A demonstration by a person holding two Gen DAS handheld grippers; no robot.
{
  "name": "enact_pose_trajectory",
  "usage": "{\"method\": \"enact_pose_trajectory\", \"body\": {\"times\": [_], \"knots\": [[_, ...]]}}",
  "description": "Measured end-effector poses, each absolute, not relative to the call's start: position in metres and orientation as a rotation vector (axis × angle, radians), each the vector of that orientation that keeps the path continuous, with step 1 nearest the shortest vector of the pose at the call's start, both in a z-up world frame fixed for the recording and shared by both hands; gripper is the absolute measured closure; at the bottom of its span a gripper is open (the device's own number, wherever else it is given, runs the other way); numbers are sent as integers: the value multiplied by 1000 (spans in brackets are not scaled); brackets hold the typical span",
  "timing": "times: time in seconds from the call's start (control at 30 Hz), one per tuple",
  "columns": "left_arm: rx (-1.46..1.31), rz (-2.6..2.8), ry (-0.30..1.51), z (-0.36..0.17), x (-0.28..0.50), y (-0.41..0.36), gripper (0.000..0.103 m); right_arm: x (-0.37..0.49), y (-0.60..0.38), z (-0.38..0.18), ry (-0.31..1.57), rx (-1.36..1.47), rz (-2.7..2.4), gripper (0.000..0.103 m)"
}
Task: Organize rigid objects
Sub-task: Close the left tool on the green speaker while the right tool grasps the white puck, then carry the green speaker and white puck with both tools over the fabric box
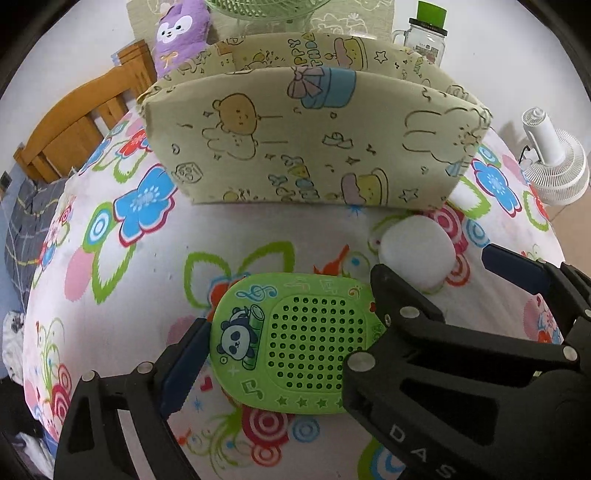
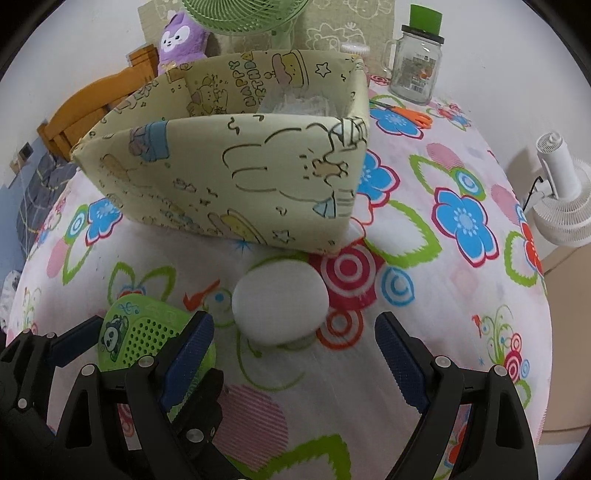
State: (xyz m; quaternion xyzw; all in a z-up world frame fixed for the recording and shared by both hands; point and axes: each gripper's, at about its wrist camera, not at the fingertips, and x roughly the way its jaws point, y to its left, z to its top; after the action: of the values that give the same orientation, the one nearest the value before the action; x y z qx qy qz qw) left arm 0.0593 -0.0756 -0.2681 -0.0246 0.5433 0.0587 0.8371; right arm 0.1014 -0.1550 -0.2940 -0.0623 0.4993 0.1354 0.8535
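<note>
Two things are waiting on the flowered tablecloth [image 2: 424,354]: a green panda speaker [image 1: 295,347] and a white round puck [image 2: 280,299], lying near each other and both just in front of the fabric storage box [image 1: 314,140]. Left gripper [image 1: 291,339] is hanging over the speaker with its jaws spread wide to either side of it, the blue pads [image 1: 184,365] sitting clear of the green edge, so nothing is being squeezed. Right gripper [image 2: 295,354] is standing released too, its jaws wide apart just short of the white puck, which is sitting free on the cloth between and ahead of them. Beyond the box, a purple plush toy [image 2: 181,37], a green fan [image 2: 243,14] and a glass jar with a green lid [image 2: 415,62] are lining the far edge, with orange scissors [image 2: 410,112] lying beside the jar. A white floor fan [image 2: 561,199] is standing off the table to the right.
</note>
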Motion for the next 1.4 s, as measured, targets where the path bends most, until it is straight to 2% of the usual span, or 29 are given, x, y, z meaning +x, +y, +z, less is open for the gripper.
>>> {"method": "enact_pose_trajectory", "body": {"times": [0.47, 0.57, 0.67, 0.87, 0.93, 1.07, 1.17, 1.4], "knots": [[-39, 93, 1150, -279, 78, -62, 8, 116, -146, -304, 1060, -84, 272, 13], [-44, 84, 1146, -280, 84, -58, 8, 115, -147, -304, 1048, -67, 264, 19], [-28, 83, 1135, -282, 85, -53, 7, 114, -144, -303, 1049, -104, 218, 33], [-29, 99, 1114, -286, 82, -53, 3, 109, -148, -303, 1040, -115, 200, 44], [-31, 110, 1109, -288, 80, -54, 0, 108, -150, -302, 1040, -116, 203, 44], [-44, 111, 1094, -293, 79, -50, 0, 103, -152, -301, 1042, -110, 202, 44], [-36, 97, 1095, -289, 74, -57, 7, 102, -156, -300, 1052, -85, 199, 44], [-64, 83, 1109, -282, 61, -60, 8, 92, -159, -295, 1061, -56, 195, 44]]}}
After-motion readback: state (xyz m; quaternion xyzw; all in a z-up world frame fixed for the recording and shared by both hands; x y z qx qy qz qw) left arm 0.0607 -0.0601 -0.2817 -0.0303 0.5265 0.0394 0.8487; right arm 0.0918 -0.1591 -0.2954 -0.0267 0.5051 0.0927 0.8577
